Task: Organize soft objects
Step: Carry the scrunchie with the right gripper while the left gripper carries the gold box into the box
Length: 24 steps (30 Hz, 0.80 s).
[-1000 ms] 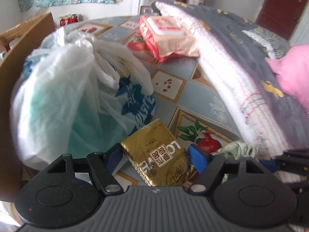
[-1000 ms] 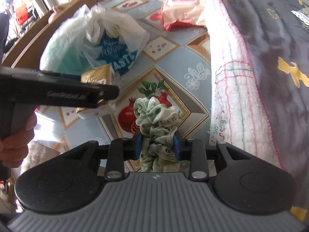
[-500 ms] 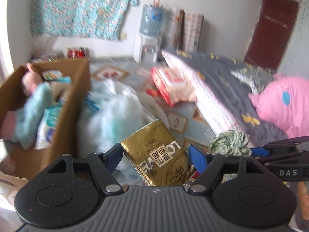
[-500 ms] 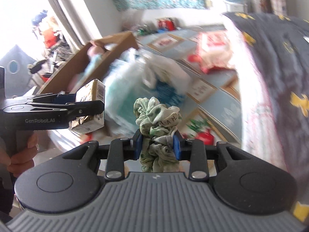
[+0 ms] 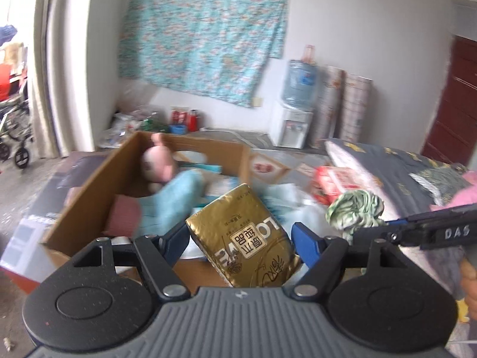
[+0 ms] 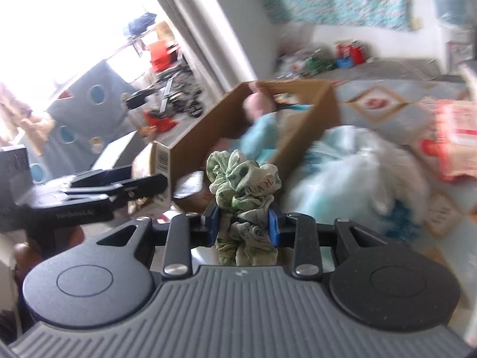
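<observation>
Domestic bedroom: ahead of the jaws, floral cloth hangs on the wall beside a water dispenser; a bed with grey quilt lies right, a cardboard box of soft toys left

The right gripper reads "DAS"; the gold pack "LO".

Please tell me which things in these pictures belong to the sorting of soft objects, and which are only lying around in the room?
Part of the job:
- gold tissue pack, held in the left gripper
- green scrunchie, held in the right gripper
- cardboard box, already holding soft toys

Only lying about:
- water dispenser
- red door
- floral wall cloth
</observation>
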Each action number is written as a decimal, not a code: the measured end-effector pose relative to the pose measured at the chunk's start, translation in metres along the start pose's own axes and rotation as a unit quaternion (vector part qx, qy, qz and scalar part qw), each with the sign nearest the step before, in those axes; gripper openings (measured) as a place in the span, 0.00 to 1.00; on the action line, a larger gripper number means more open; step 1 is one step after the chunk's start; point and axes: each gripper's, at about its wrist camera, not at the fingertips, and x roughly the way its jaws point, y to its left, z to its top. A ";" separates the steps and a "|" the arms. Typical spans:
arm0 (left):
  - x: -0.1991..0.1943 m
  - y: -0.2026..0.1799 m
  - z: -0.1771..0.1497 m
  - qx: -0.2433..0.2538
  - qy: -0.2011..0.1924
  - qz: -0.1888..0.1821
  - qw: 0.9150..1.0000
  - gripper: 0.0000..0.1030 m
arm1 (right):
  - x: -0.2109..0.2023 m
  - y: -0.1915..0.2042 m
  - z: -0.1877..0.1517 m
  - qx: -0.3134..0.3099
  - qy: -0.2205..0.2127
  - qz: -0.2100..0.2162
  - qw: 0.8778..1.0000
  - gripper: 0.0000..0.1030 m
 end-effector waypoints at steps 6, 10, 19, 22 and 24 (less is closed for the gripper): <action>0.031 0.053 0.002 -0.026 0.047 0.008 0.999 0.74 | 0.071 0.018 0.036 0.025 0.061 0.030 0.997 0.30; 0.067 0.076 0.005 -0.039 0.084 0.000 0.996 0.74 | 0.109 0.027 0.055 0.031 0.093 0.027 0.995 0.30; 0.144 0.111 -0.011 -0.048 0.204 0.003 0.978 0.74 | 0.174 0.025 0.075 0.045 0.147 0.009 0.988 0.31; 0.151 0.116 -0.017 -0.036 0.216 0.014 0.976 0.75 | 0.183 0.023 0.076 0.040 0.156 0.006 0.987 0.31; 0.152 0.117 -0.017 -0.030 0.221 0.013 0.975 0.76 | 0.188 0.021 0.075 0.040 0.162 0.003 0.986 0.32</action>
